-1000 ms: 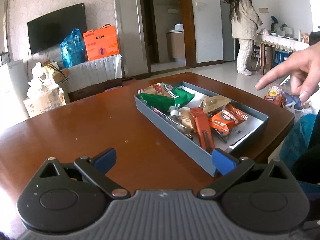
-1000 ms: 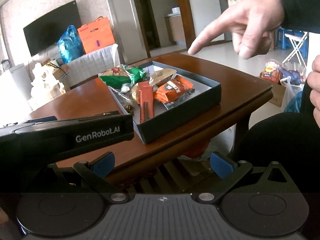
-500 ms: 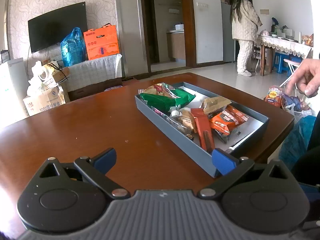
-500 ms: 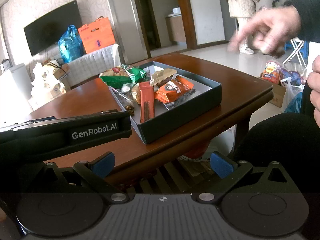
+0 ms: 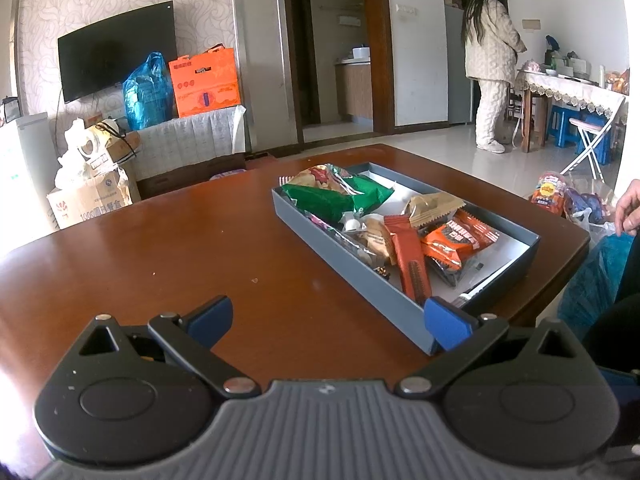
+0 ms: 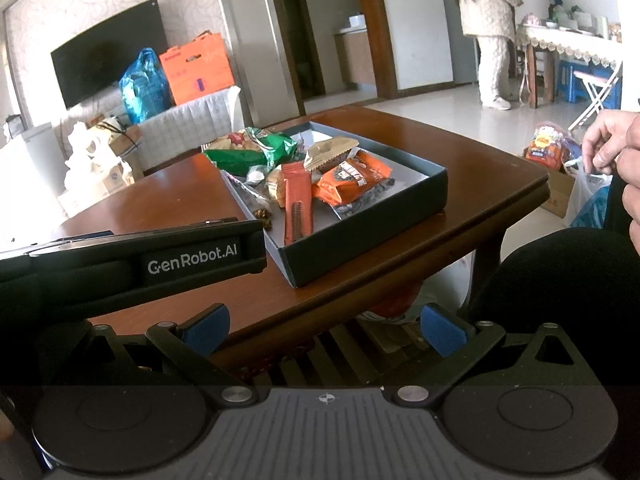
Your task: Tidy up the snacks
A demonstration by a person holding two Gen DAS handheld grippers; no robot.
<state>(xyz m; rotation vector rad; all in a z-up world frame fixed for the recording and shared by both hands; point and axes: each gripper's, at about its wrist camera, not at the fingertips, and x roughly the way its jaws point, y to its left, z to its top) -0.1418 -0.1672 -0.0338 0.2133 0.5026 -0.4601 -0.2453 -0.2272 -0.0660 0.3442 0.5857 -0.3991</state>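
A shallow grey-blue box [image 5: 352, 276] [image 6: 360, 236] sits on the brown wooden table [image 5: 160, 256] [image 6: 472, 200], holding several snack packets: a green bag [image 5: 336, 196] [image 6: 252, 152], an orange packet [image 5: 456, 240] [image 6: 352, 180], a red-brown bar [image 5: 410, 260] [image 6: 297, 204] and a tan wrapper [image 5: 434, 206] [image 6: 330, 150]. My left gripper [image 5: 328, 316] stands open and empty over the table, just short of the box's near corner. My right gripper [image 6: 326, 326] is open and empty, held below the table's near edge. The left gripper's black body [image 6: 132, 260] crosses the right wrist view.
A person's hand [image 6: 604, 144] [image 5: 628, 208] hovers at the right, off the table edge, above plastic bags of snacks [image 5: 560, 200] on the floor. A dark-clothed knee [image 6: 560, 280] sits at the right. Another person [image 5: 492, 68] stands far back by a dining table.
The pointing hand over the table's right side has pulled back to the right and lowered, its fingers now curled. Both grippers have stayed nearly still and open.
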